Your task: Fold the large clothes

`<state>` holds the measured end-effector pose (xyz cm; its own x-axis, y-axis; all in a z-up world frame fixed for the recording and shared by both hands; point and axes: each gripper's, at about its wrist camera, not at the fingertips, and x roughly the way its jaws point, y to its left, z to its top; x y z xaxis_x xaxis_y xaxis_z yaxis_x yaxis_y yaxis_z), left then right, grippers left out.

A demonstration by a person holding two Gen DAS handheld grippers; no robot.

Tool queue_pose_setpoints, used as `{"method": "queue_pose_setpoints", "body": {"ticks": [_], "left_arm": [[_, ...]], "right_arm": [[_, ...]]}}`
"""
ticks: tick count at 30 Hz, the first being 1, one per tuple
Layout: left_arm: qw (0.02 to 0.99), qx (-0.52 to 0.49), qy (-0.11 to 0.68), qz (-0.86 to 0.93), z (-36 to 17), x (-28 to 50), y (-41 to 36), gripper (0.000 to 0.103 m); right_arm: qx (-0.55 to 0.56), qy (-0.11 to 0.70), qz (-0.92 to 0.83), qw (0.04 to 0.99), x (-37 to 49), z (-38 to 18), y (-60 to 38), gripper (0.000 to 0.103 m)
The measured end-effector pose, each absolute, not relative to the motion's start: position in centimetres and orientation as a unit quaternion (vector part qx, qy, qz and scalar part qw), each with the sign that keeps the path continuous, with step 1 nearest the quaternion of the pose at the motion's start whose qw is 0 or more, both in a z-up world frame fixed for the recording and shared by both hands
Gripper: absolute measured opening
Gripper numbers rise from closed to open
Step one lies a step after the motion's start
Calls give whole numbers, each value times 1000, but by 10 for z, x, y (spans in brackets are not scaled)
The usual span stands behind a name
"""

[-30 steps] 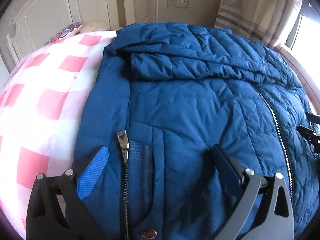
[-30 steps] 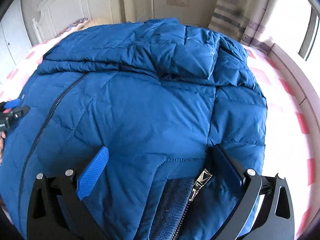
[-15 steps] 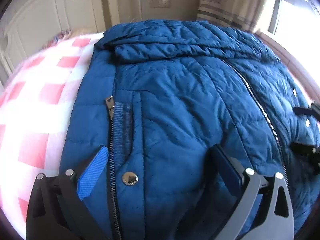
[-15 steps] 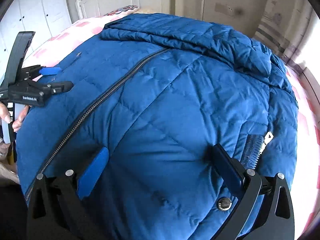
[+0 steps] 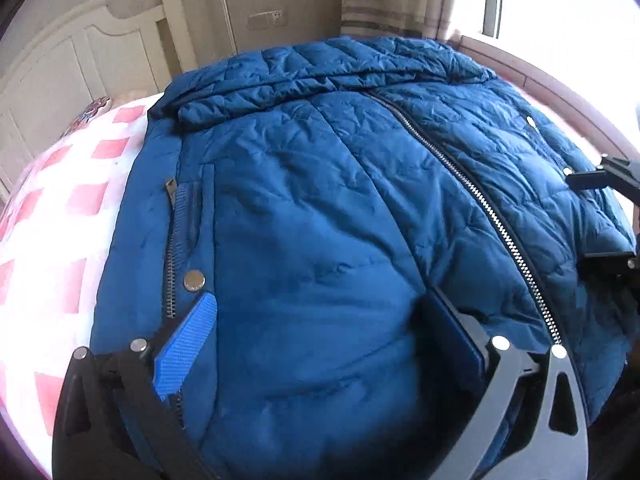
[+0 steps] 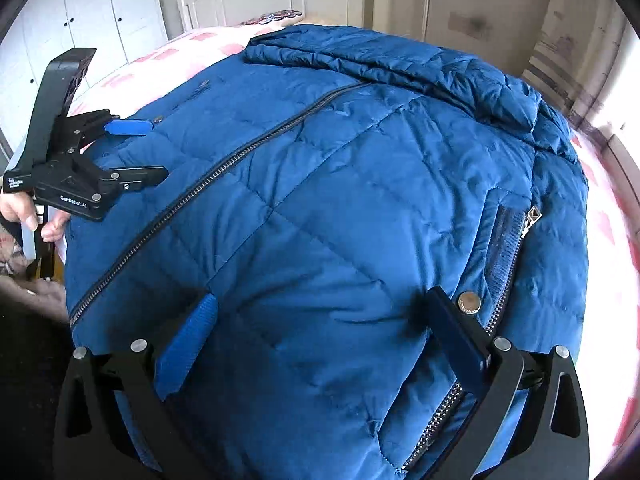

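- Pink-checked bedding (image 5: 76,200) carries the blue padded jacket (image 5: 320,220), spread front up and zipped, hood toward the headboard (image 5: 60,76).
- Sleeves seem tucked in at the sides; the lengthwise fold is, by my judgement, not yet made.
- Left gripper (image 5: 320,344) hovers at the hem near a pocket snap (image 5: 194,280), fingers apart, holding nothing.
- Right gripper (image 6: 320,332) likewise sits over the hem, fingers spread and empty.
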<state>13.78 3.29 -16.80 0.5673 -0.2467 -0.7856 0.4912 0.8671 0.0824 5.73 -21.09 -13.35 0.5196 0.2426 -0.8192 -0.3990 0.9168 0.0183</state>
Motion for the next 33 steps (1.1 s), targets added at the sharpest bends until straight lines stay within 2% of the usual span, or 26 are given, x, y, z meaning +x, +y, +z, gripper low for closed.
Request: {"method": "queue_pose_setpoints", "body": {"ticks": [6,10,11,20,23,28,33], "left_arm": [[877,142,400,-224,-151,118,38,101],[869,155,412,-224,-169,108,42,101],[877,143,400,-226,-165,95,46,101],[885,117,396,-217,-156,78,68,101],[885,86,404,-214,-161,77,81,101],[907,90,372,-176,-140,68,101,101],[907,10,409,-101,-149,86,153,101]], "right_arm": [[-108,432,199,873,32,-115,-208,98],[-96,450,208,863,17,-135,-217,99],[-87,433,211,872,12,-137,-221,99],[-91,425,194,880,5,-125,-229,98],[-55,437,192,877,8,-139,-241,99],[-49,415,176,891,-1,-122,-257,98],[48,425,69,901,-7,-128,-322,98]]}}
